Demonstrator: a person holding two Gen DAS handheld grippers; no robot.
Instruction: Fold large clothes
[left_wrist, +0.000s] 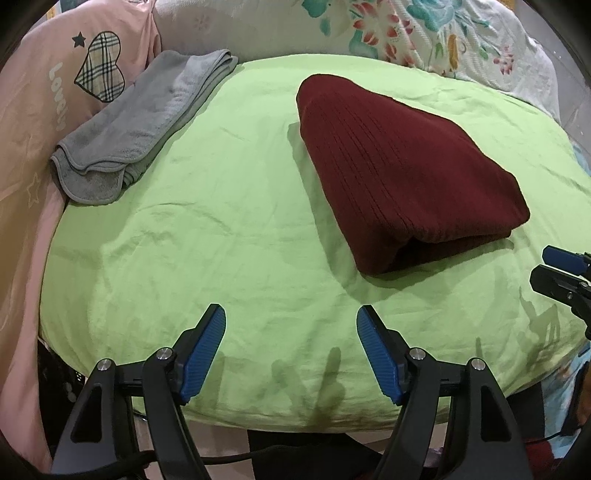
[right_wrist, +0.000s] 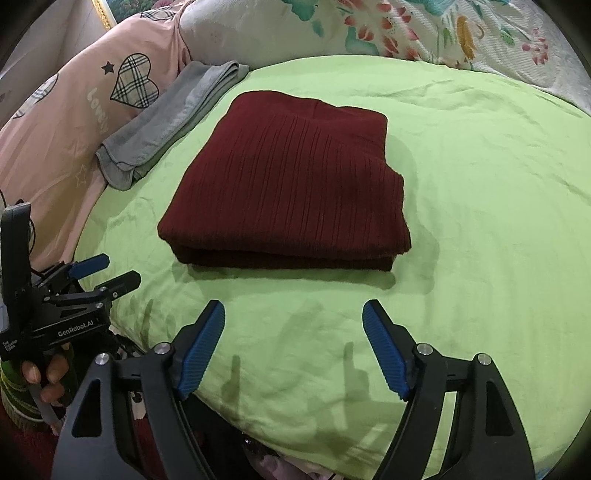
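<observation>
A dark red ribbed garment (left_wrist: 399, 173) lies folded into a thick rectangle on the green sheet (left_wrist: 229, 229); it also shows in the right wrist view (right_wrist: 295, 188). My left gripper (left_wrist: 291, 317) is open and empty, hovering over the sheet's near edge, left of the garment. My right gripper (right_wrist: 293, 312) is open and empty, just in front of the garment's near folded edge. The right gripper's tip shows at the right edge of the left wrist view (left_wrist: 554, 266). The left gripper shows at the left of the right wrist view (right_wrist: 107, 273), held by a hand.
A folded grey towel (left_wrist: 144, 125) lies at the sheet's far left, also in the right wrist view (right_wrist: 173, 118). A pink pillow with a plaid heart (left_wrist: 62, 85) borders the left. A floral quilt (left_wrist: 424, 33) lies along the back.
</observation>
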